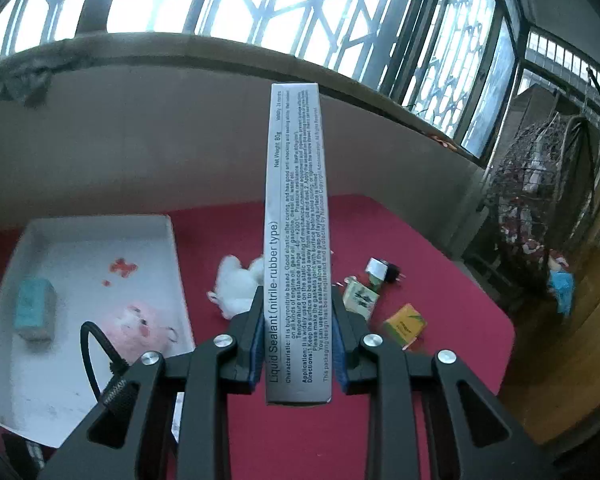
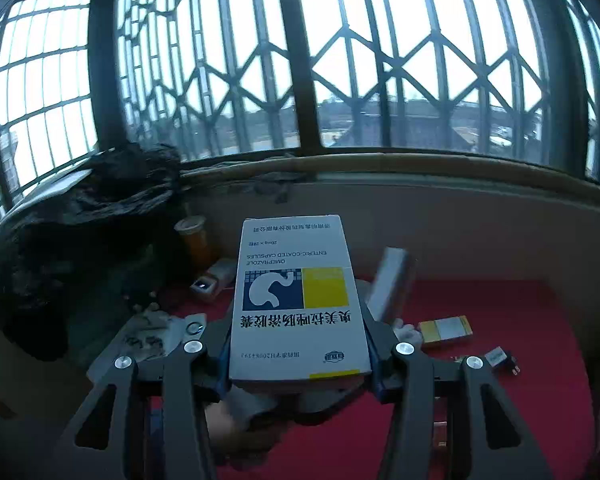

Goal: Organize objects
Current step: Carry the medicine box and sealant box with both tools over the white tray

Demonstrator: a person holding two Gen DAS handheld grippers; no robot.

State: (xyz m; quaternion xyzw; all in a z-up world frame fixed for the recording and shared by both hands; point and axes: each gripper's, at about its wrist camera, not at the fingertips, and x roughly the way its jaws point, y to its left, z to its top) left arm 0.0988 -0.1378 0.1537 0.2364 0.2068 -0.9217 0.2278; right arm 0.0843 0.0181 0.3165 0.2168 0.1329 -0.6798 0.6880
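My left gripper (image 1: pixel 298 312) is shut on a long silver liquid sealant box (image 1: pixel 296 208), held up above the red table (image 1: pixel 260 420). My right gripper (image 2: pixel 298 344) is shut on a white omeprazole capsule box (image 2: pixel 296 300) with a blue and yellow panel, held above the table. The sealant box also shows in the right wrist view (image 2: pixel 390 284), just right of the capsule box. A white tray (image 1: pixel 172 264) at the left holds a teal block (image 1: pixel 34 308) and a pink plush toy (image 1: pixel 140 326).
On the red cloth lie a white fluffy toy (image 1: pixel 236 284), a black-and-white plug adapter (image 1: pixel 382 270), a small green-patterned box (image 1: pixel 360 298) and a yellow box (image 1: pixel 404 324). A dark bag (image 2: pixel 80 248) and an orange bottle (image 2: pixel 196 240) stand at the table's back left.
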